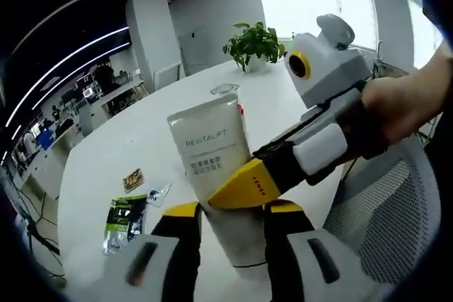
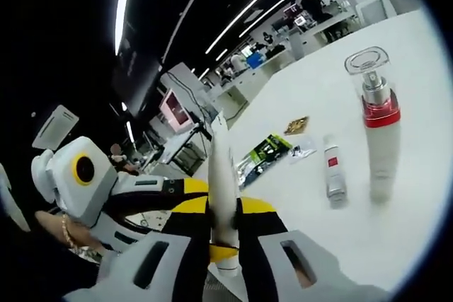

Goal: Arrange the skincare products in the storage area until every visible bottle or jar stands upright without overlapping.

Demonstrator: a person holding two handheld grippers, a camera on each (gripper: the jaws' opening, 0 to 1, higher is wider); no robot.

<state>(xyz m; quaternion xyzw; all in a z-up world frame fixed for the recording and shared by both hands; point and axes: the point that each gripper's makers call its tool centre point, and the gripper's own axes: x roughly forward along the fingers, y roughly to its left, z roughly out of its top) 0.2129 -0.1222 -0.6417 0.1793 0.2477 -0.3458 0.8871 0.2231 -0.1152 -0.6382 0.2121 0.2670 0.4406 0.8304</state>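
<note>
Tube: one white squeeze tube printed REVITALIFT [image 1: 212, 167], lower centre, cap down.
Left gripper [image 1: 230, 228]: jaws narrow, clamping the tube.
Right gripper [image 2: 225, 228]: jaws narrow, clamping the tube too.
Right gripper view: one tall red-collared pump bottle [image 2: 379, 129] upright on white bench [image 2: 417, 47]; one small white tube [image 2: 333, 167] lying beside it.
Sachets: about three, mid-frame.

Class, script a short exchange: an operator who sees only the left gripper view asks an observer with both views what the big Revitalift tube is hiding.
Operator: What stands behind the Revitalift tube?
Observer: A pump bottle with a red band, upright, with its clear cap on.
Operator: Is anything lying down?
Observer: Yes. A small white tube lies flat on the table beside that bottle, not touching it.
</note>
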